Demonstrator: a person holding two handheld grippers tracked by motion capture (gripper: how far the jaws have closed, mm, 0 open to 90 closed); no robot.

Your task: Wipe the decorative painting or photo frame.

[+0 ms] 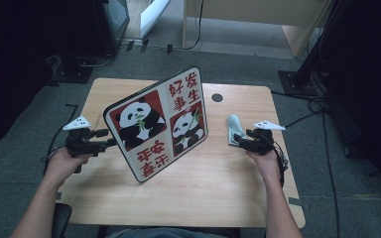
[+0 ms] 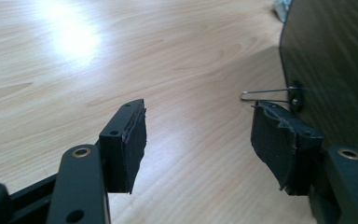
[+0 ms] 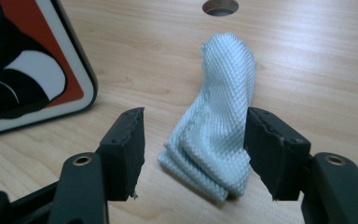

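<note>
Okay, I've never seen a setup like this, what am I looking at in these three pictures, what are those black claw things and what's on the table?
A person sits at a wooden table holding a hand-held gripper in each hand. The high view looks down from above. The other two pictures come from cameras riding on each gripper, looking along its black jaws. The left gripper is open beside a tilted panda sign, next to a wire clip on its dark back. The right gripper is open around a folded pale blue cloth. Nothing is gripped yet.
</note>
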